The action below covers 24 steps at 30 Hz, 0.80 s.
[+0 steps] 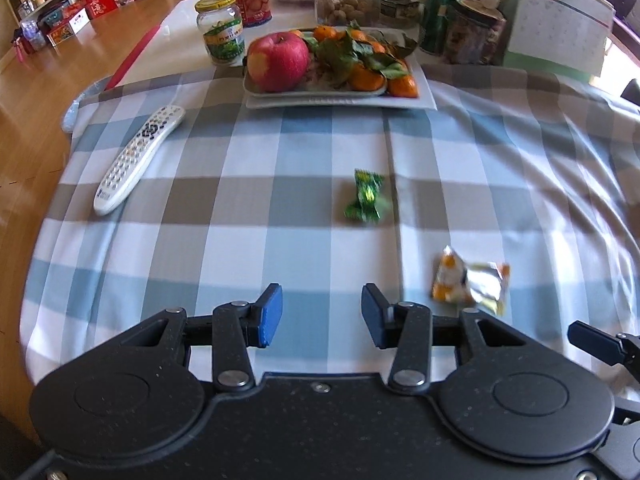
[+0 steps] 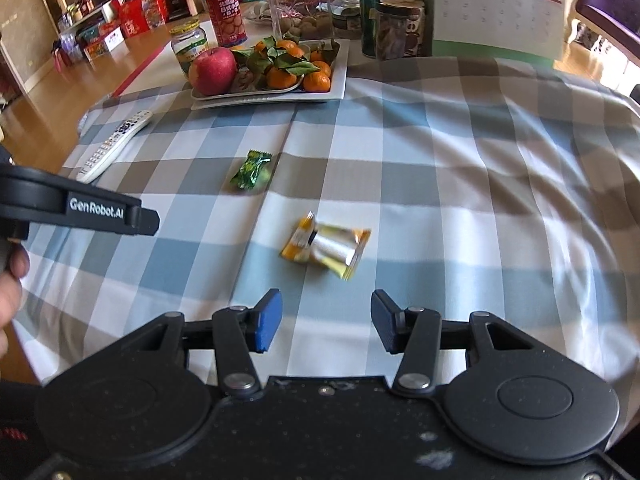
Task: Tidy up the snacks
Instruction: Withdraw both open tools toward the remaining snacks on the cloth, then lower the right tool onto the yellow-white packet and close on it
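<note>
Left wrist: left gripper [image 1: 322, 316] jaws apart, empty; green candy [image 1: 365, 198] ahead on checked cloth [image 1: 200, 184].

Right wrist: right gripper [image 2: 325, 326] likewise empty; orange packet [image 2: 326, 246] just ahead. Approach step; next, descend and close.

A home dining room: checked tablecloth [image 1: 240, 152], fruit plate [image 1: 340, 98], remote [image 1: 138, 160].

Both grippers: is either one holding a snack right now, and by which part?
Nothing is held. The left gripper and right gripper are open over the cloth; green candy and orange packet lie untouched.
</note>
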### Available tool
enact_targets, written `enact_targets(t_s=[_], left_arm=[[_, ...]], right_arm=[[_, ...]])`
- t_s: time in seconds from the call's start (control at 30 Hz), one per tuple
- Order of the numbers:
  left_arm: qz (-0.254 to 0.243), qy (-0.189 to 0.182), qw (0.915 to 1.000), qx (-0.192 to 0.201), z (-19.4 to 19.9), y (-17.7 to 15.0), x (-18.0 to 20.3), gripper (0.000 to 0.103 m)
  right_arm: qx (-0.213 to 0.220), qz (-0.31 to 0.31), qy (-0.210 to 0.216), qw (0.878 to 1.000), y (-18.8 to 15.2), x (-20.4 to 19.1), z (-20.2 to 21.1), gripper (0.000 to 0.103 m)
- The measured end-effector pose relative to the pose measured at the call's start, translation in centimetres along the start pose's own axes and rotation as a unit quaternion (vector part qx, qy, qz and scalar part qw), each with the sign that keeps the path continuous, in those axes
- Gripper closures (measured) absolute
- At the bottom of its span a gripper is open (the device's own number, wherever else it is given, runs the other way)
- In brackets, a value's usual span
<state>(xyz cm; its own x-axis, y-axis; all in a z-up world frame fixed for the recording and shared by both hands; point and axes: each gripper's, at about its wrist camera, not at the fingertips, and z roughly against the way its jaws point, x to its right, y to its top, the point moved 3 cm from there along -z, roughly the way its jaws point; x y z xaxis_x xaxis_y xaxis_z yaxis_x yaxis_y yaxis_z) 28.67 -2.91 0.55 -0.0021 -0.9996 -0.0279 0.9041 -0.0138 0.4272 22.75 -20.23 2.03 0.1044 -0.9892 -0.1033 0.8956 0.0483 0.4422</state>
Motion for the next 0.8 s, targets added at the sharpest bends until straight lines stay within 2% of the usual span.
enact_targets(t_s=[0.17, 0.3, 0.43, 0.57, 0.8], left_arm=[[0.022, -0.006, 0.9997, -0.003, -1.6, 1.7, -0.9, 0.05], [0.039, -0.012, 0.9989, -0.025, -3.1, 2.0, -1.5, 0.05], [0.038, -0.005, 0.999, -0.025, -3.5, 2.3, -1.7, 0.05], [0.049, -0.017, 0.9982, -0.031, -3.8, 2.6, -2.1, 0.05], [0.06, -0.015, 0.9976, -0.03, -4.2, 2.9, -2.6, 0.05]], right_arm=[[-0.004, 0.018, -0.028, 0.999, 2.9, 0.6, -2.8, 0.049], [-0.004, -0.031, -0.042, 0.999, 5.0, 2.2, -5.5, 0.049], [0.008, -0.068, -0.062, 0.996, 6.5, 3.6, -7.8, 0.049], [-0.011, -0.086, -0.09, 0.992, 6.8, 4.4, -10.1, 0.049], [-0.052, -0.067, -0.096, 0.992, 5.5, 4.5, -11.8, 0.05]])
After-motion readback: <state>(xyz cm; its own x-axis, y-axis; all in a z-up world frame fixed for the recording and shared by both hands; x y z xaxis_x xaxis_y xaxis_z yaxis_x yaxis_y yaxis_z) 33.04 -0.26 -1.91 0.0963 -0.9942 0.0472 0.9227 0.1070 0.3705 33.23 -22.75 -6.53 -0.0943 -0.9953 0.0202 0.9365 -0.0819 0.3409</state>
